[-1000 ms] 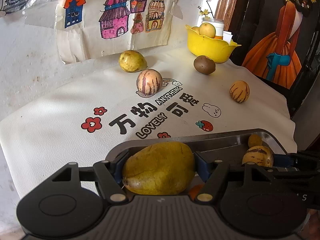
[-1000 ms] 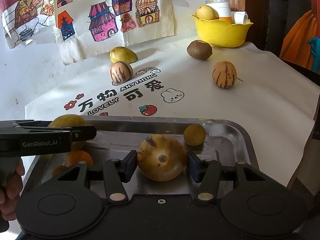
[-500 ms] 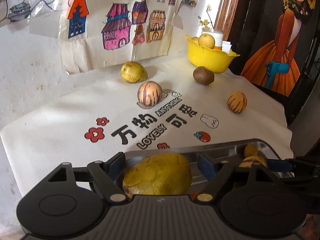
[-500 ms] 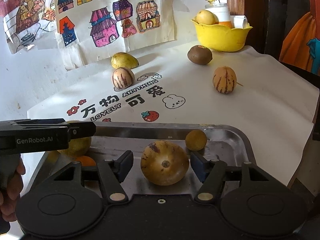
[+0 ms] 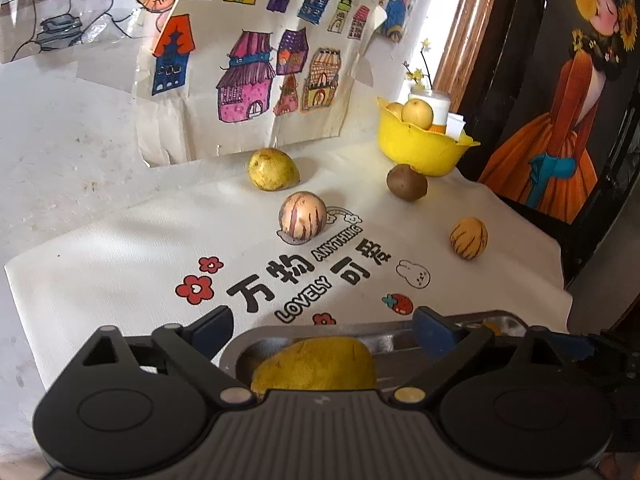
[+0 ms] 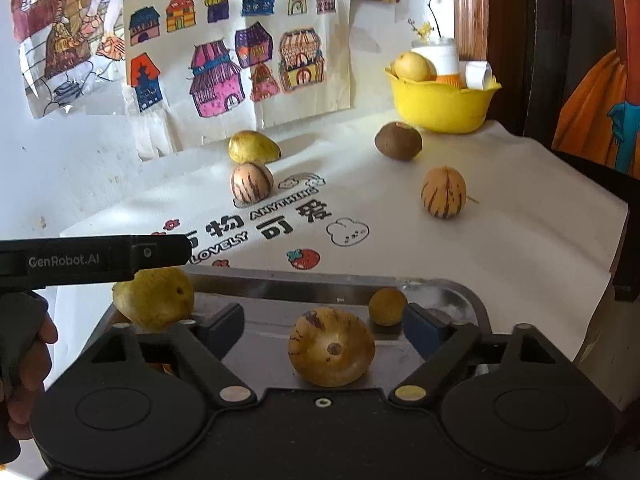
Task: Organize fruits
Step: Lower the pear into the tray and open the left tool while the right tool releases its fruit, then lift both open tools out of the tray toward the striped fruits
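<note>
Fruits: two just set down in the metal tray [image 6: 340, 286] at the near edge of the table. Left gripper [image 5: 322, 326] jaws opening, already wide, pads clear of the big yellow mango [image 5: 316, 364] that lies between them in the tray's left end. Right gripper [image 6: 324, 322] jaws opening too, well off the striped pepino melon [image 6: 331, 346] sitting btwn them on the tray floor, stem end toward the cam. A small yellow fruit [image 6: 387, 306] rests near the tray's far rim. So the step in hand looks like release/drop-off w/ both hands, done or nearly. Further out on the white printed cloth [image 5: 120, 264], still loose: a purple-striped pepino [image 5: 303, 216] mid-cloth, a yellow-green mango [image 5: 273, 169] behind it by the wall, a brown kiwi [image 5: 406, 182] just beside the yellow bowl [image 5: 424, 148], and another striped pepino [image 5: 468, 238] at right. Next, I'd judge: lift both grippers up and clear w/o nudging the tray fruit, then reach fwd, left for the mid pepino, right for the right-hand pepino or the kiwi. Round fruit rolls, so jaws should straddle the widest part before closing.
</note>
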`<control>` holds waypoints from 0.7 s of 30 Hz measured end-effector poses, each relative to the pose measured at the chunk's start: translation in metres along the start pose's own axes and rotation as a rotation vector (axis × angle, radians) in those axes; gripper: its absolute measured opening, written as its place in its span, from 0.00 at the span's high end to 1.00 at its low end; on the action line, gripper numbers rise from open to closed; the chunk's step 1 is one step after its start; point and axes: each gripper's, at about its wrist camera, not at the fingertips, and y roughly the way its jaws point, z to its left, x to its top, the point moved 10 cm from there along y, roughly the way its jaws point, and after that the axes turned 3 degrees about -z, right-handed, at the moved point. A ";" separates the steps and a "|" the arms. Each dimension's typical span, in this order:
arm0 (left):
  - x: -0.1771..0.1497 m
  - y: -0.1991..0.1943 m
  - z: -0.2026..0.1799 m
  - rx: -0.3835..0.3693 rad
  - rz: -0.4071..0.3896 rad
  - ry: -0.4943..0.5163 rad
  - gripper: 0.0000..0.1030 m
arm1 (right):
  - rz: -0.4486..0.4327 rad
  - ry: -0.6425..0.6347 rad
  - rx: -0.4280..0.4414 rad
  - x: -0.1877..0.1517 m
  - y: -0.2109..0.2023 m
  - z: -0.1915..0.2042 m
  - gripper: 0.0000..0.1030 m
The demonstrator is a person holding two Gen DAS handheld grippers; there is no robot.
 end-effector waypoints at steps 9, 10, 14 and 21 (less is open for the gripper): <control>0.005 -0.008 0.004 0.010 -0.019 -0.032 0.01 | -0.021 0.002 -0.002 0.007 -0.009 0.003 0.01; 0.006 -0.009 0.004 0.014 -0.021 -0.034 0.01 | -0.024 0.003 -0.003 0.008 -0.010 0.003 0.01; 0.008 -0.015 0.006 0.018 -0.033 -0.039 0.01 | -0.035 0.001 -0.001 0.009 -0.018 0.006 0.01; 0.013 -0.030 0.005 0.015 -0.051 -0.038 0.01 | -0.062 -0.009 -0.004 0.014 -0.036 0.012 0.01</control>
